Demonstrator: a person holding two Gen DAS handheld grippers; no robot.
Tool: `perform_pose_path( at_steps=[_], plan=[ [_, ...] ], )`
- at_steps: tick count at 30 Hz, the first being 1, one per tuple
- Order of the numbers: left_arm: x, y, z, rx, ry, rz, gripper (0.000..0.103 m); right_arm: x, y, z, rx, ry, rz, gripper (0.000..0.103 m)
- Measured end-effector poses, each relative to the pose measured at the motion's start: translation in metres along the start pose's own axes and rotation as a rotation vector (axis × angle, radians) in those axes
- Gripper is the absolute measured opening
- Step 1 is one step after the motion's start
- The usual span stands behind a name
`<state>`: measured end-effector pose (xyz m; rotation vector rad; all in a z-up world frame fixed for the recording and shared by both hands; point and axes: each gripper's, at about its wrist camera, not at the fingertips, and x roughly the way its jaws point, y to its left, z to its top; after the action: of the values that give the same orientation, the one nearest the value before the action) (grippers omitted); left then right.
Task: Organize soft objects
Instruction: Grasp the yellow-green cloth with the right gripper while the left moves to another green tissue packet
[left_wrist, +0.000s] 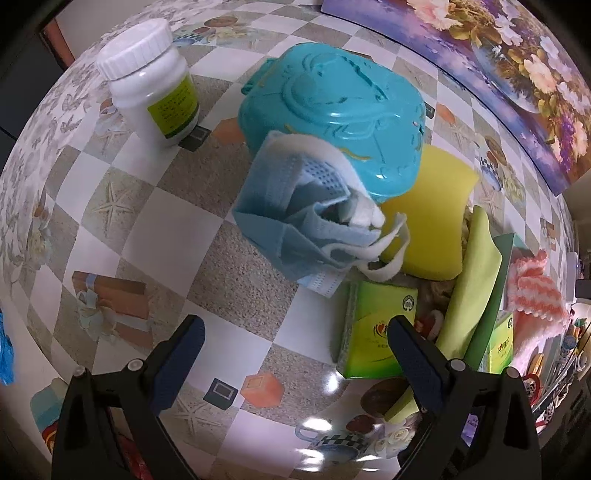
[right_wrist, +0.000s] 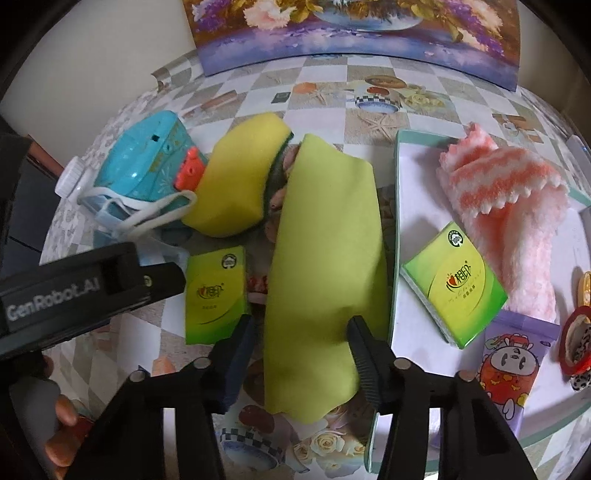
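A crumpled blue face mask (left_wrist: 306, 225) lies on the table against a teal plastic toy (left_wrist: 332, 114); both also show in the right wrist view, mask (right_wrist: 122, 210), toy (right_wrist: 147, 162). A yellow sponge (left_wrist: 432, 218) (right_wrist: 240, 177) sits beside them. A green cloth (right_wrist: 325, 258) (left_wrist: 469, 295) lies lengthwise between the fingers of my right gripper (right_wrist: 301, 332), which is open around its near end. My left gripper (left_wrist: 295, 332) is open and empty, short of the mask. A green tissue pack (left_wrist: 376, 328) (right_wrist: 216, 295) lies on the table.
A tray (right_wrist: 397, 221) on the right holds a pink striped towel (right_wrist: 513, 214), a second tissue pack (right_wrist: 456, 284) and a purple pouch (right_wrist: 513, 365). A white bottle (left_wrist: 151, 81) stands at the far left. A flower picture (right_wrist: 351, 29) leans at the back.
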<state>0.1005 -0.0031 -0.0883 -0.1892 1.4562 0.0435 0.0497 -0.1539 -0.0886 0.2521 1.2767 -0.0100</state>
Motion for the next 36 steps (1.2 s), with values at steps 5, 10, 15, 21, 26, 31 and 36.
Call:
perform_pose_path(
  at_steps=[5, 10, 15, 21, 26, 31, 36],
  plan=[
    [0.003, -0.002, -0.001, 0.011, 0.001, 0.004, 0.099, 0.012, -0.001, 0.0, -0.003, 0.029, -0.024, 0.041],
    [0.007, -0.008, -0.002, 0.015, 0.005, 0.003, 0.099, 0.013, 0.0, 0.001, -0.002, 0.025, -0.022, 0.027],
    [0.006, -0.011, -0.003, 0.015, 0.009, -0.011, 0.099, 0.006, -0.005, 0.002, -0.001, 0.011, 0.006, 0.021],
    [0.004, -0.009, -0.002, 0.019, 0.013, -0.017, 0.099, -0.007, -0.015, 0.001, 0.033, -0.008, 0.05, 0.021],
    [0.005, -0.01, -0.002, 0.02, 0.017, -0.017, 0.099, -0.004, -0.025, 0.002, 0.069, 0.017, 0.085, 0.021],
    [0.005, -0.013, -0.001, 0.029, 0.018, -0.018, 0.099, -0.004, -0.026, 0.0, 0.071, 0.019, 0.084, 0.024],
    [0.006, -0.015, 0.0, 0.03, 0.023, -0.028, 0.099, -0.004, -0.027, -0.002, 0.091, 0.023, 0.086, 0.026]
  ],
)
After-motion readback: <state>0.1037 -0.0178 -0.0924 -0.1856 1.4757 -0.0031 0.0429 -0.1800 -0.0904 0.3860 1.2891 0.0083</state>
